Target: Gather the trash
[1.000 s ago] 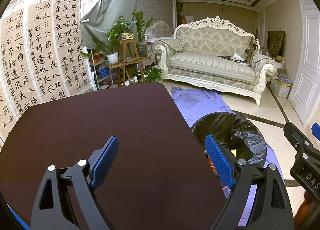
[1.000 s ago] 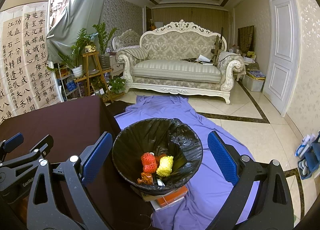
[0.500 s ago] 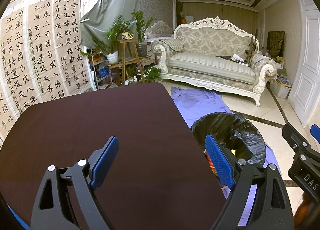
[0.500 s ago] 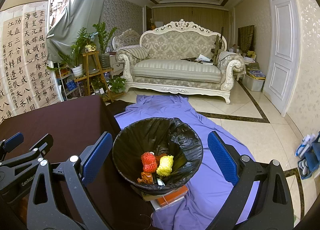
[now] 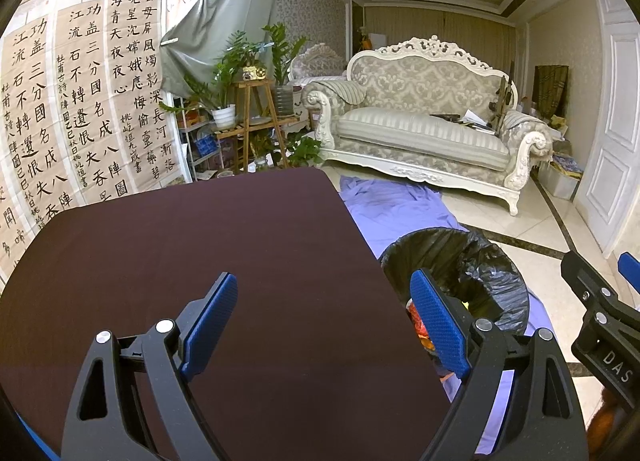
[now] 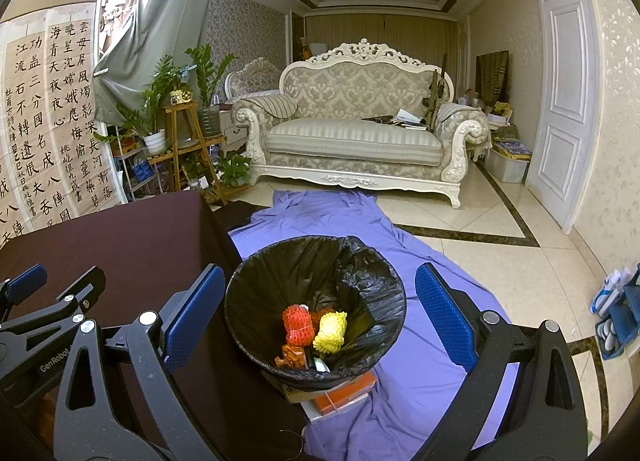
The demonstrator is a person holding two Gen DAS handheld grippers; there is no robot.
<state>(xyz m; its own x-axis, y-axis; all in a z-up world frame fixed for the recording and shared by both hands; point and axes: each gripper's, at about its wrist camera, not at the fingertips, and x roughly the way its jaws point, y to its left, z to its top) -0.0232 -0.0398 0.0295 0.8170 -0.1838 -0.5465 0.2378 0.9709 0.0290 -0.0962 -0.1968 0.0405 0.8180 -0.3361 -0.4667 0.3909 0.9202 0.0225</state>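
Jaws come first, nearest to you: your left gripper [image 5: 324, 321] stands wide apart at the bottom of its view, blue pads [image 5: 210, 319] over the bare dark tabletop [image 5: 200, 245], nothing between them. Your right gripper [image 6: 320, 321] is equally spread at the bottom of its view, and it frames the bin without touching it.

The bin [image 6: 316, 301] sits lower centre in the right wrist view, just beside the table's right edge, lined with a crinkled black bag [image 6: 360, 277]. Inside it lie a red net bundle [image 6: 297, 325], a yellow net bundle [image 6: 330, 331] touching it, and an orange crumpled wrapper [image 6: 290, 356] below them; a small pale item beside the wrapper is too dim to name. The bin appears to rest on an orange-covered flat box or book [image 6: 340, 395], though the bin's rim hides most of it.

Writing you can read: "GenRobot" partly shown on the left gripper's arm at the lower left of the right view, and "DAS" on the right gripper at the lower right of the left view. Large calligraphy scrolls [image 5: 80, 101] fill the upper left.

The table's rounded far corner [image 5: 320, 177] sits mid-frame in the left view. Beyond the bin a purple sheet [image 6: 320, 221] covers the floor, then open pale tile [image 6: 460, 221] runs to the sofa [image 6: 356, 129] and the white door [image 6: 564, 101] at the right.
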